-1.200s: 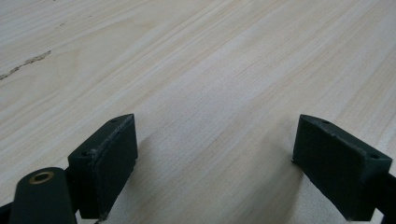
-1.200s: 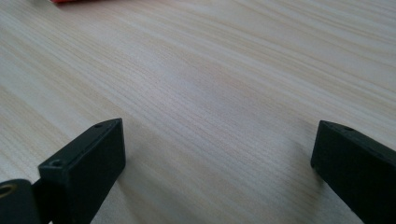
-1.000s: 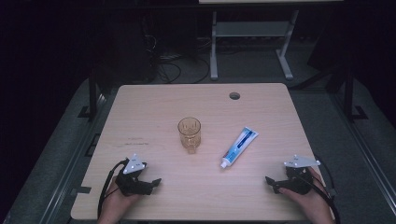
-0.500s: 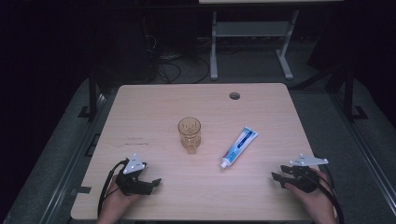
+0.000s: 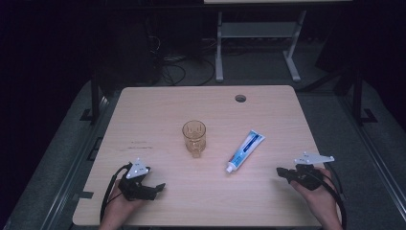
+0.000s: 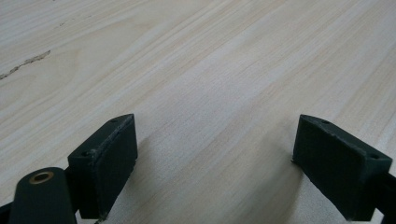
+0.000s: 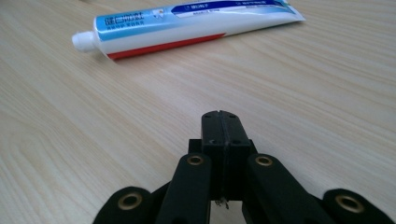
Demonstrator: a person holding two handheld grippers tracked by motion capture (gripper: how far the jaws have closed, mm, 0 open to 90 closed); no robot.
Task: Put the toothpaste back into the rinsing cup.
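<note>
The right gripper point(image 7: 220, 116) has its two black jaws pressed flat together with nothing between them; they have just been closing, and now they meet over bare wood. It points low along the table point(image 5: 158, 110) toward the toothpaste tube point(image 7: 187, 23), which lies on its side a little way ahead, apart from the jaw tips, its white cap toward the left of the right gripper view and its flat crimped end toward the right. In the high view the same gripper point(image 5: 283, 172) sits near the table's right front edge, held by the person's right hand point(image 5: 318, 199), and the tube point(image 5: 245, 150) lies at a slant between it and the glass cup point(image 5: 194, 138), cap end nearer the person. The cup stands upright near the table's middle, just left of the tube and not touching it. The left gripper point(image 6: 215, 158) holds its jaws wide apart over bare tabletop, gripping nothing; in the high view it point(image 5: 155, 188) rests near the left front edge, well apart from the cup.
</note>
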